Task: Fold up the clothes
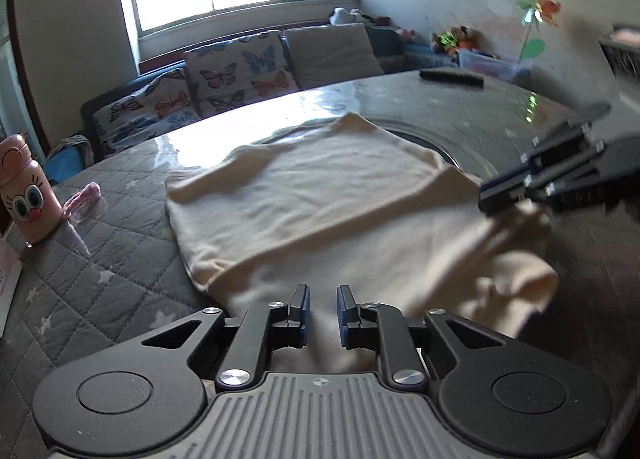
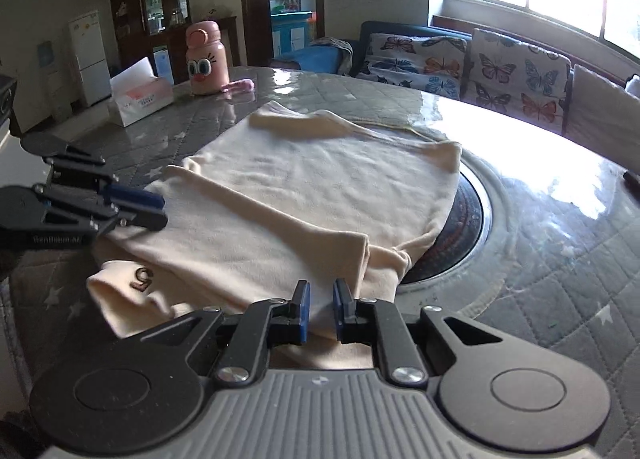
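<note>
Your left gripper [image 1: 322, 309] and right gripper [image 2: 321, 305] both sit pinched on the near edge of the cream garment [image 1: 320, 195], which lies half-folded on the quilted table [image 1: 120, 243]. Its far hem blurs into glare. A brown "G"-like mark [image 2: 143, 274] shows; the tissue box [image 2: 140, 97] print is unreadable.
</note>
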